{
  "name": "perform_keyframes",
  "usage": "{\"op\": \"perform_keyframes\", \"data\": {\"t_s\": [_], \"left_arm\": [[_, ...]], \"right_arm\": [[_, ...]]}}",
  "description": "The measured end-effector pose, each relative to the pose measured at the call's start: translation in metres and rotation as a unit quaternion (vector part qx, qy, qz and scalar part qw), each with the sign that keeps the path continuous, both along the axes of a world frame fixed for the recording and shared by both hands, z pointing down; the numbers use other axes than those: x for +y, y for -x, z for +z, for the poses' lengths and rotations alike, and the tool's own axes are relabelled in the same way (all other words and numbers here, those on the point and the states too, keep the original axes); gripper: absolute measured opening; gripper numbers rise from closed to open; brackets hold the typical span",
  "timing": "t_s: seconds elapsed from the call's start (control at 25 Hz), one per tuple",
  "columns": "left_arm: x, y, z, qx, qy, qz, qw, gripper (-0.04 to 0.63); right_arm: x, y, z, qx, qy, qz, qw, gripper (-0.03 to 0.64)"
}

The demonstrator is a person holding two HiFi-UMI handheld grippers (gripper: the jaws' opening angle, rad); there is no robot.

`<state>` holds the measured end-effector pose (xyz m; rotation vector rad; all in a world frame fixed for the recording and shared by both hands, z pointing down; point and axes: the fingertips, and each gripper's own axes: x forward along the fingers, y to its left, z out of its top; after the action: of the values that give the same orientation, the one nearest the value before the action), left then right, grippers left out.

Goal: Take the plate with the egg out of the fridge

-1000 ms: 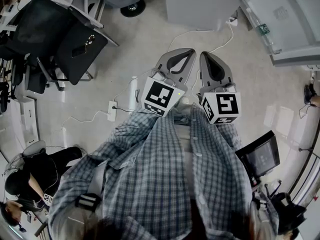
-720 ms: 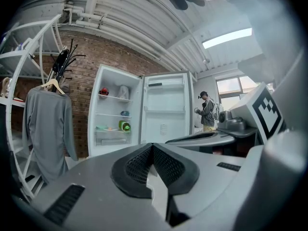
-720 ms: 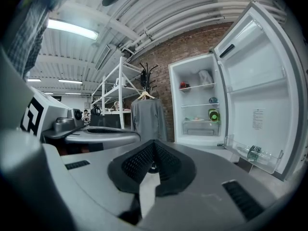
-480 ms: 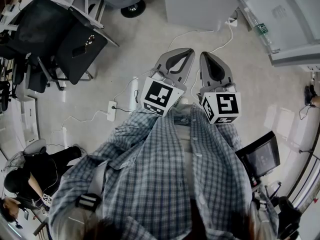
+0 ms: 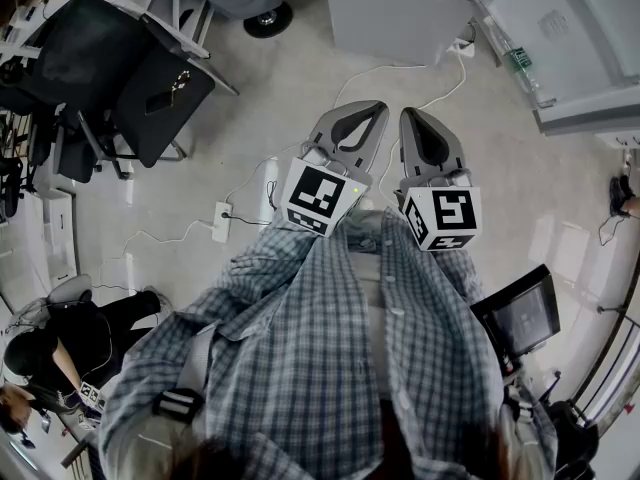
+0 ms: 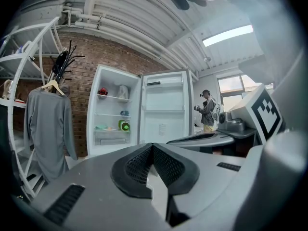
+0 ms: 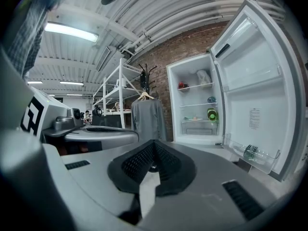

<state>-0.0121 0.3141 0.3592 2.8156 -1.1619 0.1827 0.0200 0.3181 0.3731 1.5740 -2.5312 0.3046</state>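
The fridge [image 6: 115,110] stands open a few steps ahead, its door [image 7: 257,90] swung wide. On a middle shelf lies a small plate [image 7: 195,118] with something pale orange on it, also visible as a light plate [image 6: 102,127] in the left gripper view; too small to make out an egg. My left gripper [image 5: 376,104] and right gripper [image 5: 409,111] are held side by side in front of my chest, pointing toward the fridge [image 5: 400,13]. Both are shut with nothing between the pads and far from the shelves.
A green object [image 7: 212,114] sits beside the plate and a red item [image 6: 102,91] on the top shelf. A bottle [image 7: 252,153] lies in the door rack. A grey garment [image 6: 48,124] hangs left of the fridge. Cables and a power strip [image 5: 222,221] cross the floor; chairs [image 5: 150,88] stand left.
Both grippers have stayed where they were, shut. Only the seated person at the lower left of the head view has shifted slightly.
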Motion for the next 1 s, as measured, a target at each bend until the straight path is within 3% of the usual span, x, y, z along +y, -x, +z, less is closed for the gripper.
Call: {"op": "perform_keyframes", "data": {"t_s": [1.0], "left_arm": [[-0.015,-0.004,0.017,0.001,0.015,-0.024,0.9996,0.006]], "right_arm": [[0.001,-0.029,0.021,-0.011,0.021,0.02,1.0,0.005]]}}
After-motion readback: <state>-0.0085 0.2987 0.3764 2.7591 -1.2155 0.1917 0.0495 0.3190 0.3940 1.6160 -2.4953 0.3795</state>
